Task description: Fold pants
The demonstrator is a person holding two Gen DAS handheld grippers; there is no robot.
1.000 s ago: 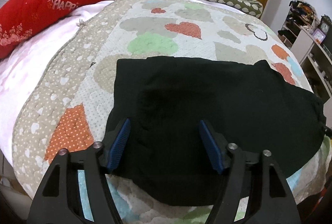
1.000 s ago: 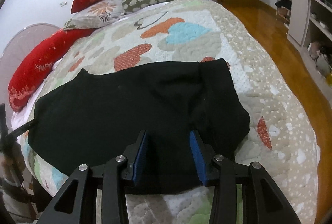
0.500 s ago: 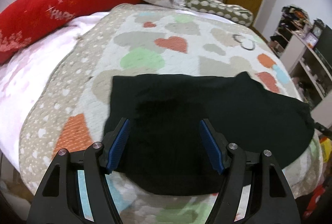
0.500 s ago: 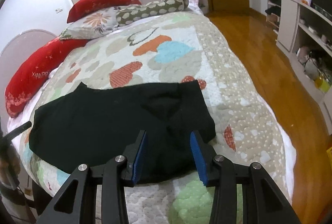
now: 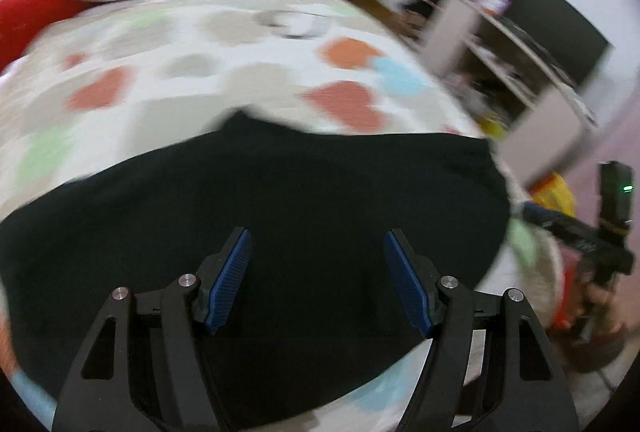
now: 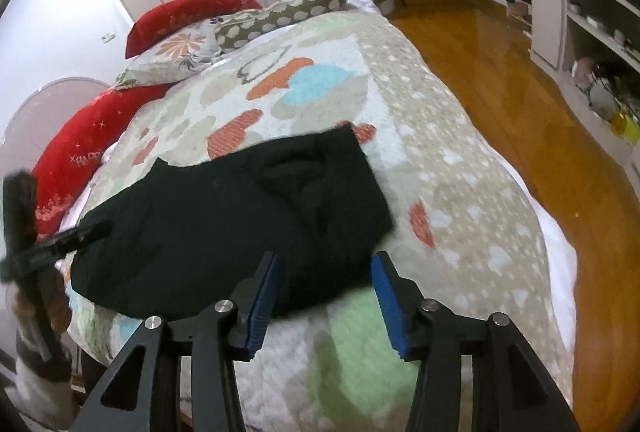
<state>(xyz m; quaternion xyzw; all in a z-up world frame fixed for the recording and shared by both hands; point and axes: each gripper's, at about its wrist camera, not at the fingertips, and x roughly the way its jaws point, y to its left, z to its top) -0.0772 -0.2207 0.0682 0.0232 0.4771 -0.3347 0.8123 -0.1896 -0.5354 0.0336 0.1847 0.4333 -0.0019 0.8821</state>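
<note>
The black pants (image 5: 280, 216) lie folded flat near the front edge of the quilted bed; they also show in the right wrist view (image 6: 224, 216). My left gripper (image 5: 318, 256) is open and empty, held above the near part of the pants. My right gripper (image 6: 328, 276) is open and empty, above the front right edge of the pants, over the quilt. The left wrist view is motion blurred. The left gripper tool shows at the left edge of the right wrist view (image 6: 52, 244).
A heart-pattern quilt (image 6: 460, 192) covers the bed. Red bolsters (image 6: 92, 148) and pillows (image 6: 180, 52) lie at the head. A wooden floor (image 6: 500, 64) and white shelves (image 6: 592, 16) are to the right. The right gripper tool shows in the left wrist view (image 5: 592, 240).
Both grippers have pulled back from the pants. The left gripper has swung to the right, so its view now looks toward the shelves. The right gripper has opened wider.
</note>
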